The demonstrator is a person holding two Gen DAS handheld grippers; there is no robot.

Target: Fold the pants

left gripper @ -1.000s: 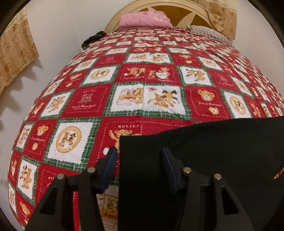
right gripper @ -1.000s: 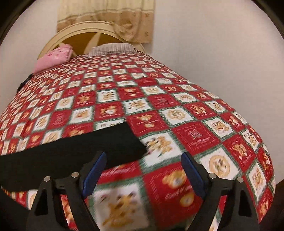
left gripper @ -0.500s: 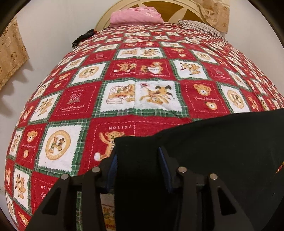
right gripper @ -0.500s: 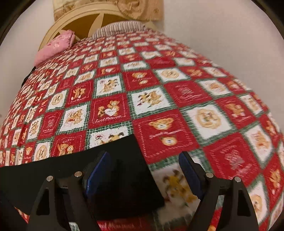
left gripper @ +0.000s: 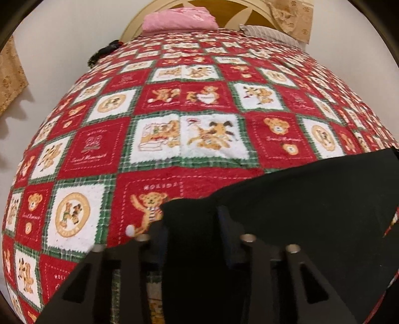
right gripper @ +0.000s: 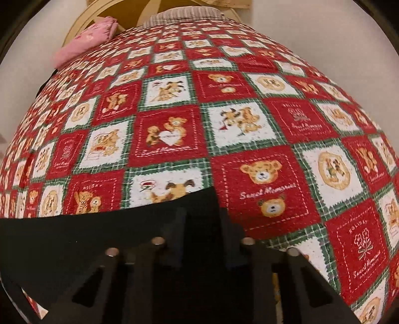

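Now black pants point(left gripper: 311, 211) corners between each tool's fingers, left tool point(left gripper: 193, 234) and right tool point(right gripper: 203, 231).

Both wrist views sit low and close over the quilt point(left gripper: 204, 139), looking forward along their fingers toward the headboard point(left gripper: 251, 15). The left view has the pants point(left gripper: 311, 211) ahead-right of its tongs, the right view ahead-left point(right gripper: 87, 239); both share the pink pillow point(right gripper: 84, 42)
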